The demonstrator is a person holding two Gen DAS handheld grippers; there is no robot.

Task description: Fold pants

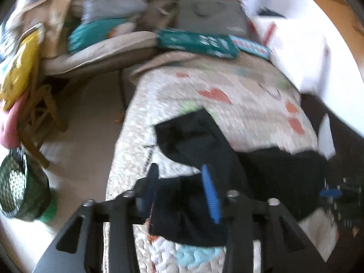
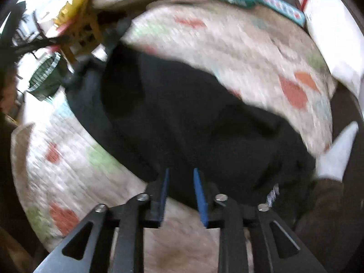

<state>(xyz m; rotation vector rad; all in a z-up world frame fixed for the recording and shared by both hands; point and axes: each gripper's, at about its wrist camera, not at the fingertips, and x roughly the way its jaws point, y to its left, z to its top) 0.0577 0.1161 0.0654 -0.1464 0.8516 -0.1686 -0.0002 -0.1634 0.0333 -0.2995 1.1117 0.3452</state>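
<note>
Black pants (image 1: pixel 273 170) lie crumpled across a quilted bedspread (image 1: pixel 227 86) with coloured patches. In the left wrist view my left gripper (image 1: pixel 179 168) stands open over one end of the pants. Black cloth shows in the gap, but the blue pads (image 1: pixel 211 193) do not press on it. My right gripper's blue pad (image 1: pixel 329 192) shows at the far right, by the other end. In the right wrist view the pants (image 2: pixel 182 113) fill the middle. My right gripper (image 2: pixel 181 171) is open at their near edge, with the fabric's hem between its fingers (image 2: pixel 200 193) and not pinched. Both views are blurred.
A green mesh basket (image 1: pixel 16 186) stands on the floor left of the bed, beside a wooden chair piled with a yellow bag (image 1: pixel 18 68). A teal box (image 1: pixel 195 43) and a grey flat case (image 1: pixel 211 18) lie at the bed's far end. Something white (image 2: pixel 336 154) lies by the pants' right end.
</note>
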